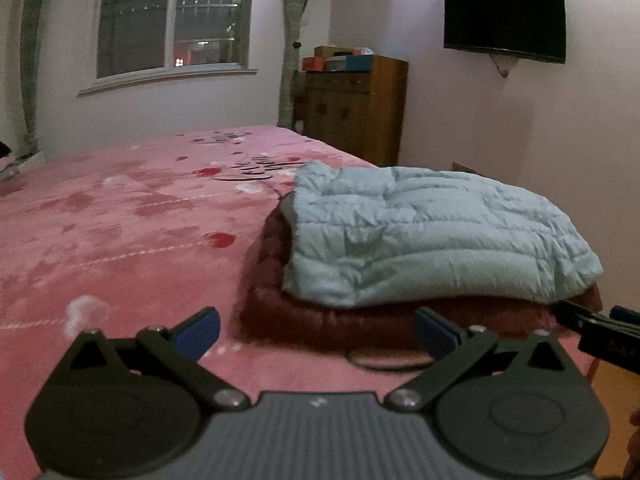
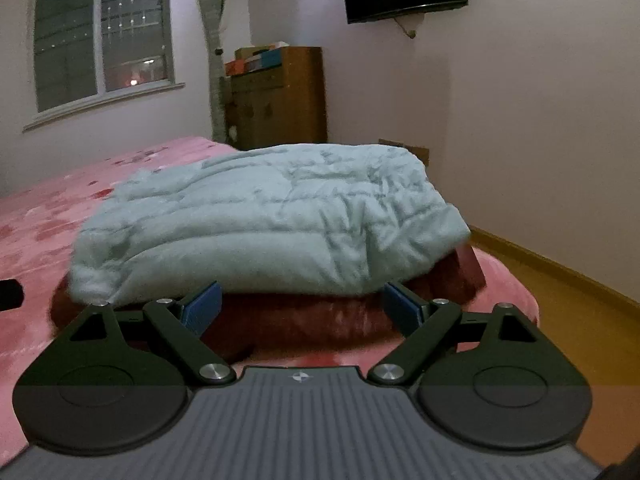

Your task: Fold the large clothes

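Folded blue quilted coat [image 2: 264,216] on dark red garment [image 2: 304,320], near bed's [image 1: 120,240] right edge. Left gripper [image 1: 316,332] and right gripper [image 2: 300,308] spread wide, gripping nothing. Wide pink bedspread bare to the left.

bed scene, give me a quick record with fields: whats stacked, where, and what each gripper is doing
surface: pink bedspread
top item: light blue quilted garment, folded
bottom item: dark red garment, under the blue one
left gripper: open, empty, short of the stack
right gripper: open, empty, facing the stack's near edge
background: wooden cabinet, wall TV
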